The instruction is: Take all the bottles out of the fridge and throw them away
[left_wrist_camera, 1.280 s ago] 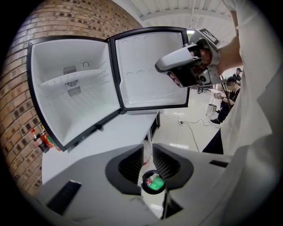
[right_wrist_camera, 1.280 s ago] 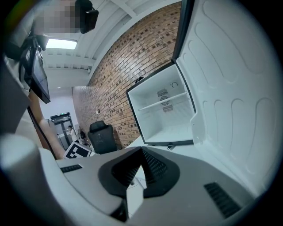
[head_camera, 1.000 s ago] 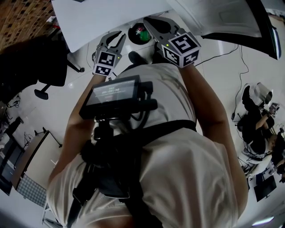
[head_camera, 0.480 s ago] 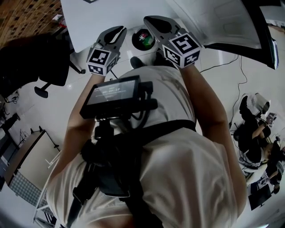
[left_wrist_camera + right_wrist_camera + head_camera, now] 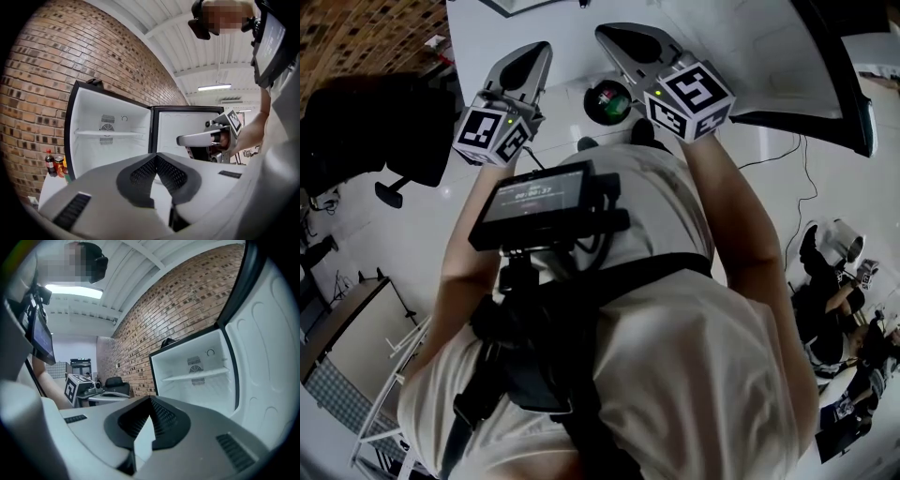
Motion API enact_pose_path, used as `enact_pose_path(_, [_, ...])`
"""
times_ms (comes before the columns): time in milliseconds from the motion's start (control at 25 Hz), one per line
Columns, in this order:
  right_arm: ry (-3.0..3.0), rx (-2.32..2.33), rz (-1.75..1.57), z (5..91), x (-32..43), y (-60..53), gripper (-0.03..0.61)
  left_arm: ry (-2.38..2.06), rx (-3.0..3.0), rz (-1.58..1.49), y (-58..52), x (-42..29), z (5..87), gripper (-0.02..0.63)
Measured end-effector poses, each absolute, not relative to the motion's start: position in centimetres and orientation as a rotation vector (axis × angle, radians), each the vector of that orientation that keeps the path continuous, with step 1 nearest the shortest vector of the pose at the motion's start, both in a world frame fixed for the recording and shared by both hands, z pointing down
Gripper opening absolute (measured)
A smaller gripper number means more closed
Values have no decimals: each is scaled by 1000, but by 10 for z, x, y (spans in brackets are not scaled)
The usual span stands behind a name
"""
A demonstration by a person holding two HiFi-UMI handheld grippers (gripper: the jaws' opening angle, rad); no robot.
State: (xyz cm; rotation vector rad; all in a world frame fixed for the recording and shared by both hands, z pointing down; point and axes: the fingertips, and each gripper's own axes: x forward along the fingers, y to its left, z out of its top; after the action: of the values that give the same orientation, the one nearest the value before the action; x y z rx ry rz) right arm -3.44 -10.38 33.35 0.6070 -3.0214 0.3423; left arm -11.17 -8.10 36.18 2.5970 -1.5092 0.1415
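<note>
Black meshed pads (image 5: 140,173) on the left gripper (image 5: 156,155) have just been closing and now meet with nothing between them. The right gripper (image 5: 150,398) has its jaws together too, holding nothing. Past them stands the open fridge (image 5: 112,150), smooth white plastic inside, crossed by one thin shelf (image 5: 108,133). At its nine o'clock, against the rough brick wall (image 5: 37,93), a dark red-capped bottle (image 5: 49,162) stands beside a can (image 5: 58,165). In the head view, at twelve o'clock, a round black bin (image 5: 591,107) holds green and red shapes (image 5: 614,97), possibly bottles.
</note>
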Motion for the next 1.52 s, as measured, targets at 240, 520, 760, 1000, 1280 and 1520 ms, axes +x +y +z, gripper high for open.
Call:
enact_pose_path(240, [-2998, 578, 366, 346, -39, -97, 2, -1518, 2582, 146, -78, -113, 366, 0])
enact_pose_path(520, [-2998, 582, 371, 346, -37, -97, 2, -1529, 2561, 155, -79, -116, 368, 0])
enact_pose_path(760, [-3017, 573, 359, 343, -35, -95, 2, -1521, 2572, 183, -79, -114, 371, 0])
enact_pose_path(1000, [-3044, 556, 330, 333, -33, -88, 2, -1516, 2568, 180, -74, -109, 370, 0])
enact_pose_path(1280, [-3043, 571, 355, 338, -34, -86, 2, -1512, 2566, 194, -70, -112, 375, 0])
enact_pose_path(1520, [-3046, 578, 370, 338, -35, -88, 2, -1515, 2557, 182, -71, -113, 375, 0])
